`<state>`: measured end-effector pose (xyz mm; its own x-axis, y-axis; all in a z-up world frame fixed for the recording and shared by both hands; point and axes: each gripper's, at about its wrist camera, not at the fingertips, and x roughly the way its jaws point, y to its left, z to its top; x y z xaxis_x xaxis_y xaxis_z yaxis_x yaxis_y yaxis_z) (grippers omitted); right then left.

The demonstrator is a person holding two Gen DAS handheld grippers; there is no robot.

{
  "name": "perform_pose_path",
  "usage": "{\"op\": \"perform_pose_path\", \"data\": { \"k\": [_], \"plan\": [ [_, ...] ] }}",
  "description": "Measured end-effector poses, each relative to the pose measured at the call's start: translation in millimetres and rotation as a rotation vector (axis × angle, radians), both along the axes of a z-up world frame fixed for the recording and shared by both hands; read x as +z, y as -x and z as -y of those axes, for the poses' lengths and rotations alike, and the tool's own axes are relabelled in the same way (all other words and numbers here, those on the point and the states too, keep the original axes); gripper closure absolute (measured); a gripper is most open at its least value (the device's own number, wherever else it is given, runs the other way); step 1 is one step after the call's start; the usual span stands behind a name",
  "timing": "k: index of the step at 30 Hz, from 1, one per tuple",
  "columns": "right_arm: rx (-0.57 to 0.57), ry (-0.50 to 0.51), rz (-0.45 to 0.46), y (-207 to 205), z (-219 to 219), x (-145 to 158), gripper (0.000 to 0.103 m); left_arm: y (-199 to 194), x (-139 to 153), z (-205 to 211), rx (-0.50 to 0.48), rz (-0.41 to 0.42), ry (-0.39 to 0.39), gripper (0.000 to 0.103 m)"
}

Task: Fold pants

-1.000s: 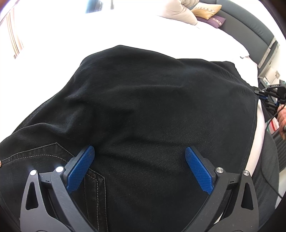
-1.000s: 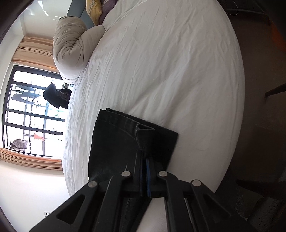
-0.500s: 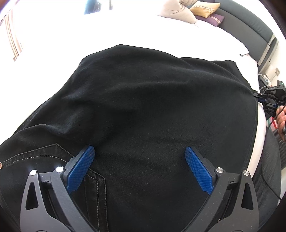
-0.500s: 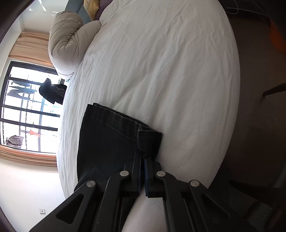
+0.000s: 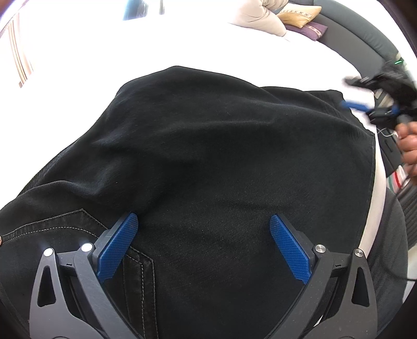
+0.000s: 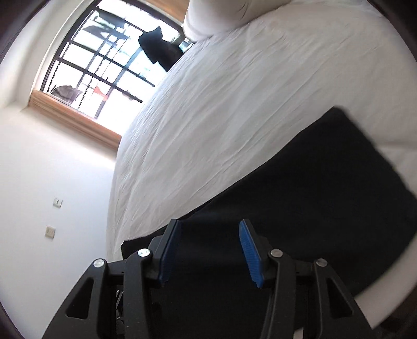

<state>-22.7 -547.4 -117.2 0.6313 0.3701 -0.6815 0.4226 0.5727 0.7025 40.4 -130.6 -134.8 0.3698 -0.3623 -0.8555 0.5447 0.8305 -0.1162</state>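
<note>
Black pants [image 5: 213, 156] lie folded on the white bed [image 5: 208, 47], with a stitched back pocket [image 5: 78, 226] at the lower left. My left gripper [image 5: 203, 234] is open and empty, its blue pads wide apart just above the fabric. My right gripper [image 6: 208, 242] is open and empty, hovering over the pants [image 6: 312, 195]. It also shows, blurred, in the left wrist view [image 5: 378, 104] at the far right corner of the pants, apart from the cloth.
A beige rolled duvet [image 5: 260, 15] and yellow and purple cushions [image 5: 299, 15] lie at the head of the bed by a dark headboard [image 5: 365, 36]. A window [image 6: 104, 67] and white wall [image 6: 52, 169] stand beyond the bed. The bed edge [image 6: 391, 294] is close.
My right gripper has let go of the pants' corner, opened, lifted and swung round to face along the pants. The left gripper has stayed still and open.
</note>
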Motion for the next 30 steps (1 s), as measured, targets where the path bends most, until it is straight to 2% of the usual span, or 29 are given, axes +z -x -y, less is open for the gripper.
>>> {"op": "perform_pose_path", "data": {
  "k": [1, 2, 3, 4, 5, 7, 9, 10, 11, 14, 15, 16, 17, 19, 20, 21, 22, 23, 24, 26, 28, 29, 30],
  "plan": [
    [-0.029, -0.019, -0.057, -1.8, 6.0, -17.9, 0.052, -0.2, 0.2, -1.1, -0.002, -0.002, 0.006, 0.000],
    [-0.054, -0.039, -0.081, -0.7, 15.6, -33.2, 0.057, -1.3, 0.8, -2.5, -0.004, -0.006, 0.011, 0.000],
    [-0.094, -0.035, -0.088, 4.7, 29.2, -43.0, 0.085, -2.0, 1.4, -3.9, -0.004, -0.011, 0.018, 0.000],
    [-0.149, -0.013, -0.116, 13.1, 44.7, -48.7, 0.103, -2.8, 2.2, -6.7, -0.004, -0.017, 0.027, 0.000],
    [-0.220, -0.015, -0.106, 24.8, 61.9, -50.3, 0.103, -4.4, 4.1, -11.0, 0.000, -0.027, 0.044, 0.000],
    [-0.363, 0.045, -0.133, 47.3, 89.6, -45.1, 0.103, -7.1, 7.0, -17.8, 0.017, -0.046, 0.077, 0.000],
    [-0.404, 0.127, -0.181, 53.8, 96.1, -29.4, 0.101, -9.7, 10.3, -25.8, 0.039, -0.054, 0.103, 0.000],
    [-0.368, 0.160, -0.181, 48.6, 88.5, -18.8, 0.092, -10.6, 11.2, -29.1, 0.047, -0.052, 0.107, 0.000],
    [-0.307, 0.163, -0.153, 39.5, 74.4, -9.1, 0.091, -12.1, 11.3, -32.6, 0.053, -0.048, 0.112, 0.000],
    [-0.023, 0.037, -0.003, -6.4, 1.8, 10.6, 0.091, -14.5, 7.2, -37.5, 0.052, -0.050, 0.121, 0.000],
    [0.084, -0.011, 0.039, -24.5, -29.6, 11.8, 0.083, -14.0, 7.1, -37.1, 0.051, -0.041, 0.115, 0.000],
    [0.173, -0.052, 0.055, -41.0, -58.6, 8.8, 0.068, -12.5, 7.4, -35.7, 0.048, -0.034, 0.104, 0.000],
    [0.248, -0.081, 0.053, -56.4, -85.0, 2.8, 0.063, -9.8, 7.8, -31.9, 0.043, -0.028, 0.092, 0.000],
    [0.369, -0.124, 0.018, -83.2, -125.3, -19.3, 0.061, -7.7, 7.8, -29.7, 0.036, -0.026, 0.093, 0.000],
    [0.377, -0.123, -0.011, -92.1, -132.2, -32.9, 0.061, -7.6, 8.0, -31.2, 0.035, -0.031, 0.106, 0.000],
    [0.349, -0.141, -0.027, -97.7, -127.9, -46.1, 0.065, -7.8, 8.2, -33.6, 0.035, -0.036, 0.117, 0.000],
    [0.303, -0.183, -0.028, -99.0, -115.5, -55.5, 0.086, -7.6, 7.8, -36.1, 0.031, -0.040, 0.126, 0.000],
    [0.251, -0.215, -0.033, -100.7, -98.6, -62.7, 0.097, -7.2, 7.7, -38.7, 0.026, -0.040, 0.136, 0.000],
    [0.185, -0.203, -0.011, -99.0, -78.6, -63.9, 0.103, -6.8, 7.1, -40.6, 0.024, -0.039, 0.143, 0.000],
    [0.022, -0.084, -0.016, -94.1, -36.6, -57.7, 0.103, -6.4, 5.9, -42.9, 0.027, -0.033, 0.144, 0.000],
    [-0.126, -0.043, -0.053, -78.0, -8.8, -47.9, 0.101, -5.4, 7.1, -41.0, 0.028, -0.026, 0.131, 0.000],
    [-0.129, -0.024, -0.050, -75.1, -8.0, -39.2, 0.099, -4.9, 8.4, -37.8, 0.030, -0.025, 0.132, 0.000],
    [-0.083, -0.014, -0.023, -73.8, -18.4, -29.1, 0.092, -6.1, 10.6, -34.3, 0.035, -0.029, 0.134, 0.000]
  ]
}}
